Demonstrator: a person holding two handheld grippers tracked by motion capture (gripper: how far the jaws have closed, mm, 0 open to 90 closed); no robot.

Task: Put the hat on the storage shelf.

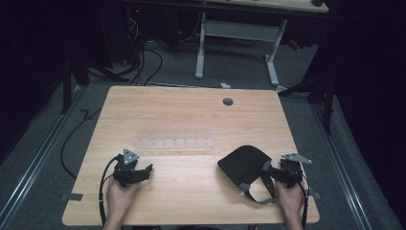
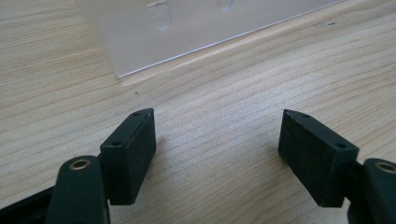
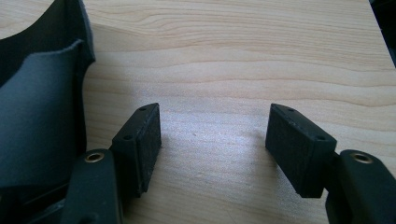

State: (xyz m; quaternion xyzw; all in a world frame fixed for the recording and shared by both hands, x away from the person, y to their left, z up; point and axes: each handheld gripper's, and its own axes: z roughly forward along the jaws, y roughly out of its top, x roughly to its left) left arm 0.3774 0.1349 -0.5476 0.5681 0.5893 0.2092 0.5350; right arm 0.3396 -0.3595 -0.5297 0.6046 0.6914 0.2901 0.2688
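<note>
Gripper [image 1: 149,168] over wood table [image 1: 191,115], grey carpet [image 1: 230,72], dark room

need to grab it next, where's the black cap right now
In the high view the black cap lies on the right half of the wooden table, just left of the right gripper and right of the clear plastic rack.

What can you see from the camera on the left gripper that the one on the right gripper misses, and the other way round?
The left gripper view alone takes in a corner of the clear plastic rack, lying on the wood beyond the jaws. The right gripper view alone takes in the black cap, close beside its left-hand jaw but not between the jaws. Both share the pale wooden table and a pair of black jaws standing wide apart with nothing between them: the left gripper and the right gripper.
</note>
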